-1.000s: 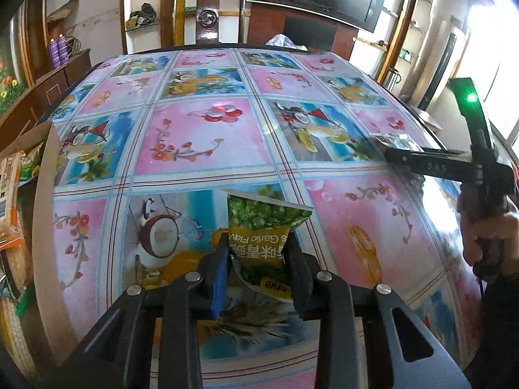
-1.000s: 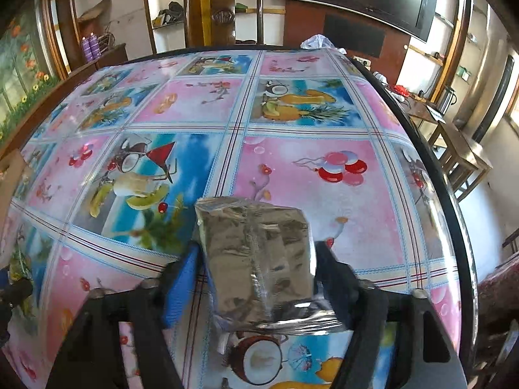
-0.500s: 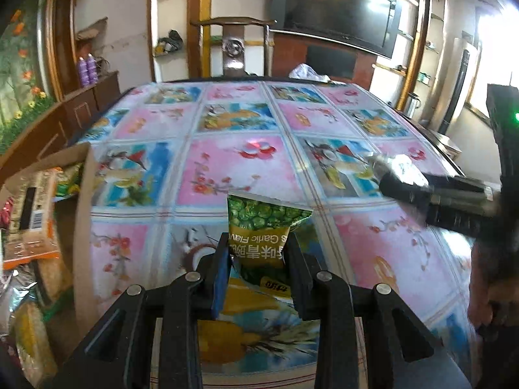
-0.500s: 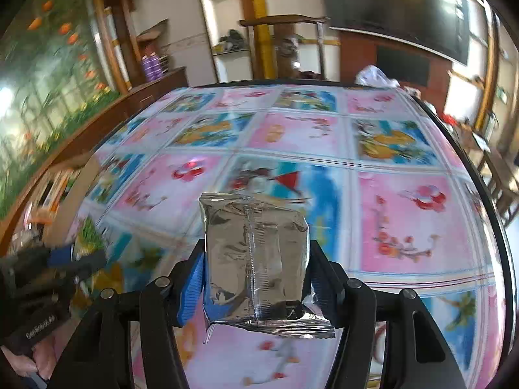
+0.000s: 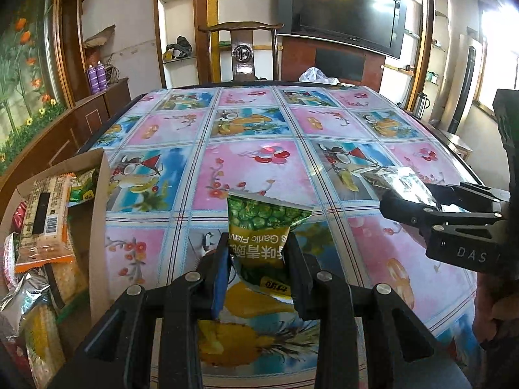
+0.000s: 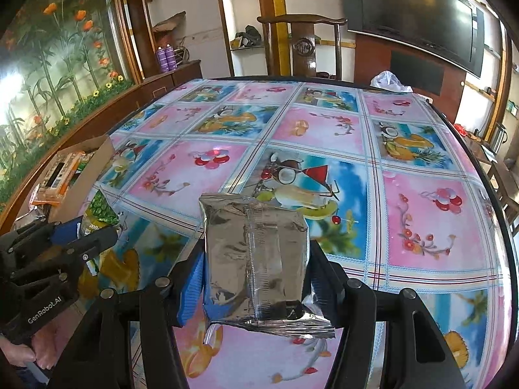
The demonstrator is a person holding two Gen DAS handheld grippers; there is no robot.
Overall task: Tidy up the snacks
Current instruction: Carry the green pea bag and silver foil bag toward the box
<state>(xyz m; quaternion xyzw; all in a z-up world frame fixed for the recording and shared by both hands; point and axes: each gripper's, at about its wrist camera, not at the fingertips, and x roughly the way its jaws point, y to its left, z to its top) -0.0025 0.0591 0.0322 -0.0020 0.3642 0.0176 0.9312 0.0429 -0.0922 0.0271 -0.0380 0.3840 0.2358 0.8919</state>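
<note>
My left gripper (image 5: 258, 253) is shut on a green garlic-pea snack packet (image 5: 261, 227), held above the table. My right gripper (image 6: 256, 259) is shut on a silver foil snack packet (image 6: 256, 253), also lifted off the table. In the left wrist view the right gripper (image 5: 405, 201) shows at the right with the silver packet (image 5: 399, 178) in it. The right wrist view shows the left gripper (image 6: 90, 230) at the lower left with the green packet (image 6: 99, 210). A cardboard box (image 5: 97, 201) holding several snack packs stands at the table's left edge; in the right wrist view the box (image 6: 87, 171) lies beyond the left gripper.
A table with a pink and blue fruit-print cloth (image 5: 275, 149) spreads ahead. A wooden chair (image 5: 243, 52) stands at its far side, a white plastic bag (image 5: 318, 74) beside it. A person's hand (image 6: 19, 353) holds the left gripper's handle.
Both views have tilted up, bringing more of the room into view. The right gripper with its silver packet has swung left, towards the left gripper and the box. Both grips are unchanged.
</note>
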